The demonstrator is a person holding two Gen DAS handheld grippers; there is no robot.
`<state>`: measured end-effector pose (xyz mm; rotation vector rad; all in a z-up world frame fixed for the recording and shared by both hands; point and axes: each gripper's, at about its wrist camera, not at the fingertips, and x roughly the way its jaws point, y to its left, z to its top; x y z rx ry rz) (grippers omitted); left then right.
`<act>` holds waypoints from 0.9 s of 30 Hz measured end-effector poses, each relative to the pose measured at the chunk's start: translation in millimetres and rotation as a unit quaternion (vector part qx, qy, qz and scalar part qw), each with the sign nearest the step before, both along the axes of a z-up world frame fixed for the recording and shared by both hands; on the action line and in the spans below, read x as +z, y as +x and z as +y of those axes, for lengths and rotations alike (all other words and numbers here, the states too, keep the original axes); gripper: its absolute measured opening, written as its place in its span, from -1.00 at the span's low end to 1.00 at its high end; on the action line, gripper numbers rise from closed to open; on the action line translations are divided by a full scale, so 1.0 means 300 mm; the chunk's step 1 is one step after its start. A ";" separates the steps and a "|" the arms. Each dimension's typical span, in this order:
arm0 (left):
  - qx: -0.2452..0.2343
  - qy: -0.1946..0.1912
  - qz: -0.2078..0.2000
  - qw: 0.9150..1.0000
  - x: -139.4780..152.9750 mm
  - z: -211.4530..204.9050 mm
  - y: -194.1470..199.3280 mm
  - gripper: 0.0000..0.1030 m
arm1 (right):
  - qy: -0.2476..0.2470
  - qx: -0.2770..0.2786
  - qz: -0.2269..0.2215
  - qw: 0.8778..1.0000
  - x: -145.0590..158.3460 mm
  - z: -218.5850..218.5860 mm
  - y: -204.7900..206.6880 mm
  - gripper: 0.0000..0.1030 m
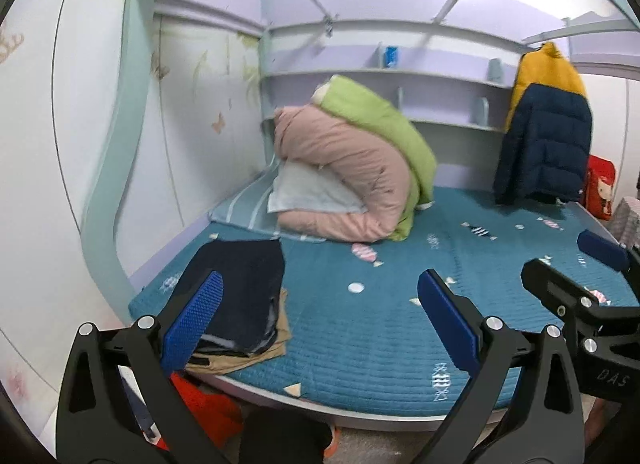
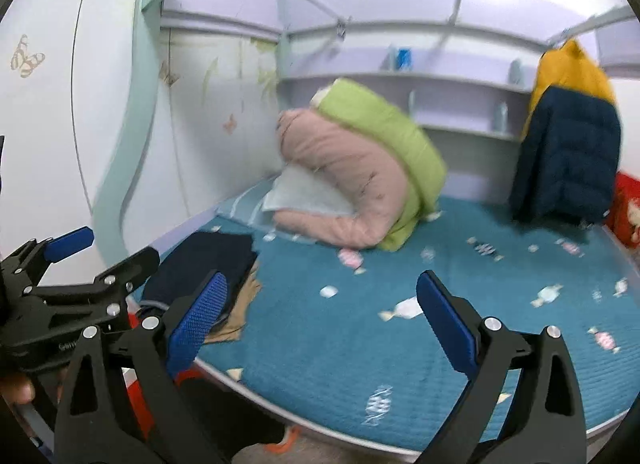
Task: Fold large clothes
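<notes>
Both the left gripper (image 1: 320, 304) and right gripper (image 2: 320, 304) gape wide, grasping nothing. The folded clothes stack (image 1: 240, 288) lies on the bed (image 1: 380, 324), beyond the left gripper's left finger.

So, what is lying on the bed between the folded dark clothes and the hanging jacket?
Only the teal candy-print bed cover, plus the pink-and-green rolled quilts further back; both views show it.

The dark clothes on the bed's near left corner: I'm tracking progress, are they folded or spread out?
Folded: the dark clothes lie as a compact, flat stack with layered edges over a tan garment, on the teal bed cover.
</notes>
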<state>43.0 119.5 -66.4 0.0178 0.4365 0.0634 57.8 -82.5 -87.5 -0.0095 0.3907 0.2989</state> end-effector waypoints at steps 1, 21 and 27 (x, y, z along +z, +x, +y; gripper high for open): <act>-0.003 0.000 -0.005 1.000 0.008 -0.008 -0.011 0.91 | 0.004 0.000 -0.008 1.000 0.014 -0.012 -0.018 0.82; 0.000 0.006 -0.099 0.995 0.165 -0.125 -0.199 0.91 | 0.017 -0.028 -0.089 0.995 0.120 -0.126 -0.180 0.85; 0.006 0.008 -0.111 0.994 0.179 -0.140 -0.223 0.91 | 0.022 -0.028 -0.098 0.995 0.128 -0.135 -0.199 0.85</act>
